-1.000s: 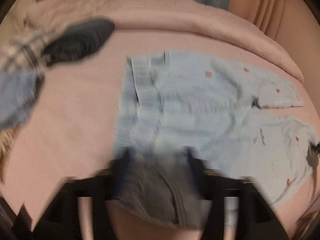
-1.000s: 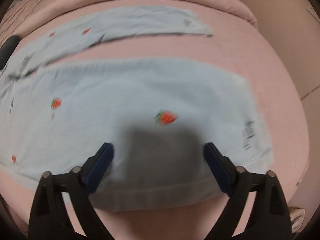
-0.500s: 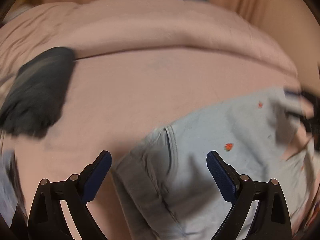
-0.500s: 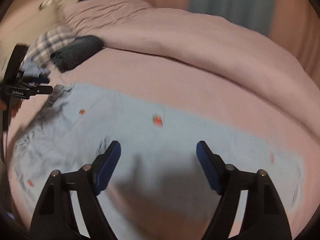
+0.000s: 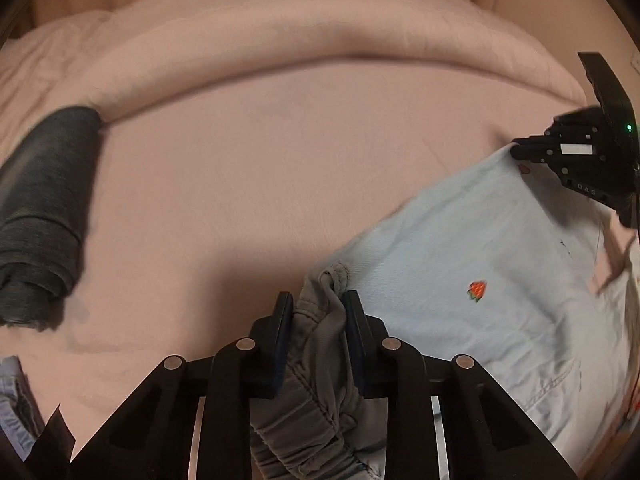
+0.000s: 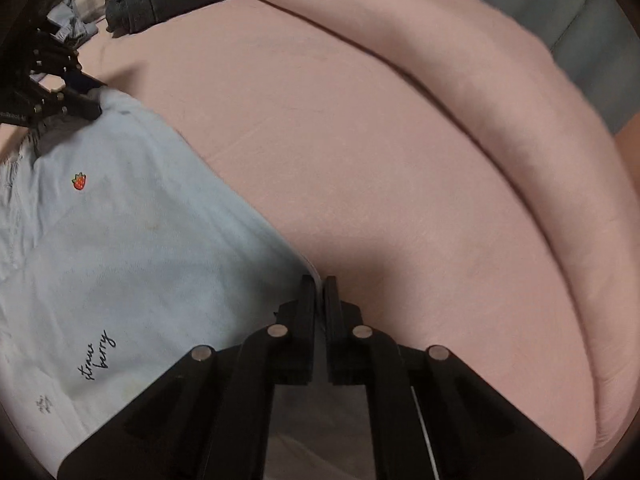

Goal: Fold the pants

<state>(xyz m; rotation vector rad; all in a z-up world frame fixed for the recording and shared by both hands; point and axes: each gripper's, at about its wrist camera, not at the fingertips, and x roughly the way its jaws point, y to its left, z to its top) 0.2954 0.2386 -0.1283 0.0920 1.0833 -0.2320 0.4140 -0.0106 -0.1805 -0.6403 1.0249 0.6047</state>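
2 tongs tilted down | left tongs point(image 5: 316, 320) pinch pants point(image 5: 472, 264) waistband | right tongs point(image 6: 319, 300) clamp hem

my left cam sits just behind my left fingers point(image 5: 282, 320), looking steeply down at the bed point(image 5: 280, 168), v close to the pants point(image 5: 480, 264) waistband. my right cam sits behind my right fingers point(image 6: 308, 300), same steep tilt, close over the far edge of the pants point(image 6: 120, 248). both views share the pants, the pink duvet roll point(image 5: 300, 40) and the dark rolled garment point(image 5: 44, 200); each cam catches the other gripper at its frame edge.
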